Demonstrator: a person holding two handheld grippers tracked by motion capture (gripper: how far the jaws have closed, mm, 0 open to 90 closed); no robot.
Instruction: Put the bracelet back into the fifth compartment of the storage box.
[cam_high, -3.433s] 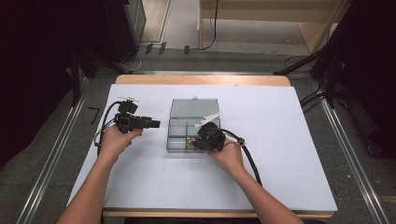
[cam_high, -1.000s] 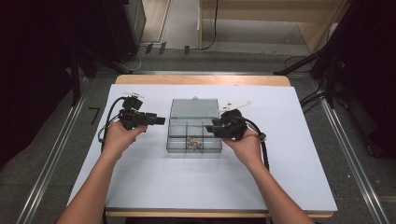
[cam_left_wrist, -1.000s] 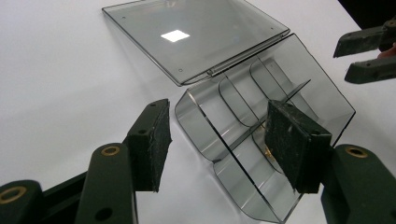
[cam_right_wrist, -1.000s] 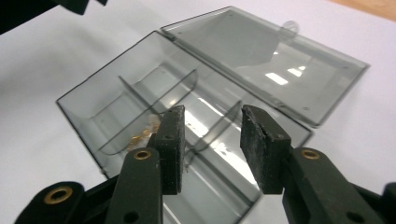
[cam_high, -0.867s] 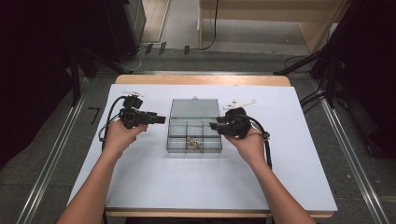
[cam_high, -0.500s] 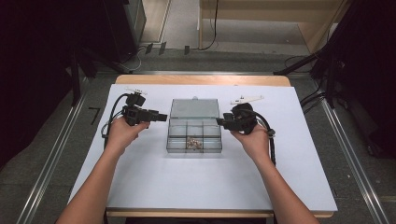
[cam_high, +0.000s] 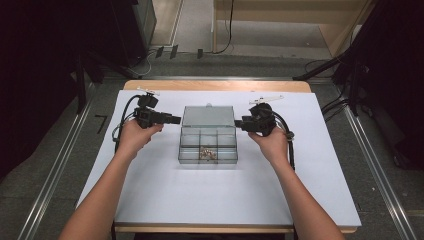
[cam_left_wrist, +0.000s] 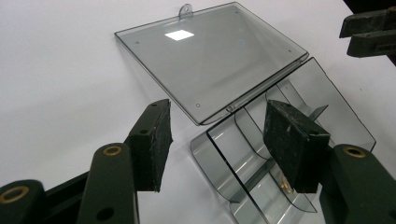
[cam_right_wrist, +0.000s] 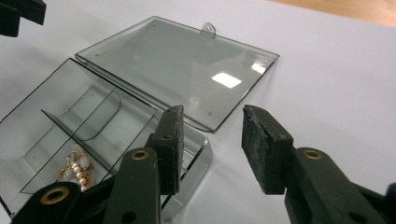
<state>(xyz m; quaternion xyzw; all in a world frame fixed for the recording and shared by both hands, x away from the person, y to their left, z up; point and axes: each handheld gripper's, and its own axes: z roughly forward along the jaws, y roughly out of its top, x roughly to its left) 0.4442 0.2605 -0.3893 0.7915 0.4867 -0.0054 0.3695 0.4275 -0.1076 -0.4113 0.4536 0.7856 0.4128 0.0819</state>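
Claws (cam_high: 176, 119) (cam_high: 238, 123) flank clear box (cam_high: 208, 154), lid (cam_high: 208, 116) flat behind.

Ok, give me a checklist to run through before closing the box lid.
1. Lid fully open, lying flat behind the box: ok.
2. Left gripper empty, jaws open: ok.
3. Right gripper empty, jaws open: ok.
4. Grippers beside the hinge, one at each end: ok.
5. Jewellery inside its compartment, below the rim: ok.
6. Nothing on the rim to block the lid: cannot tell for sure.
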